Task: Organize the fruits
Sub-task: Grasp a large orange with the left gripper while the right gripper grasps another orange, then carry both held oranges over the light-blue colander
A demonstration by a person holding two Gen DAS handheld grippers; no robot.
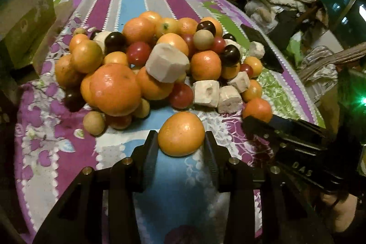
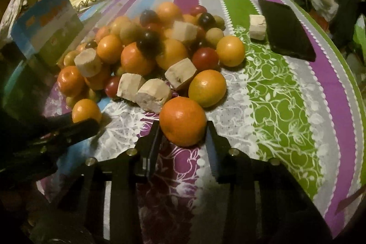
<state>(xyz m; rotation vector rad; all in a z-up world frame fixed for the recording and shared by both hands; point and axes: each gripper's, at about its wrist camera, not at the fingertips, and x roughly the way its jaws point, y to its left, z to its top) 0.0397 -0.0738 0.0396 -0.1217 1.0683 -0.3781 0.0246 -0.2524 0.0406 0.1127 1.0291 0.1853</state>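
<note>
Left gripper (image 1: 181, 141) clamps an orange (image 1: 181, 133); right gripper (image 2: 184, 129) clamps a tangerine (image 2: 183, 121). Firm, smooth-skinned, light; hold at the widest girth.

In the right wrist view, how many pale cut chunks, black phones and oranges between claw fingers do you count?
Pale cut chunks: 6
Black phone: 1
Oranges between claw fingers: 2, the near orange in the right claw and the far-left orange in the left claw
Total: 9
</note>
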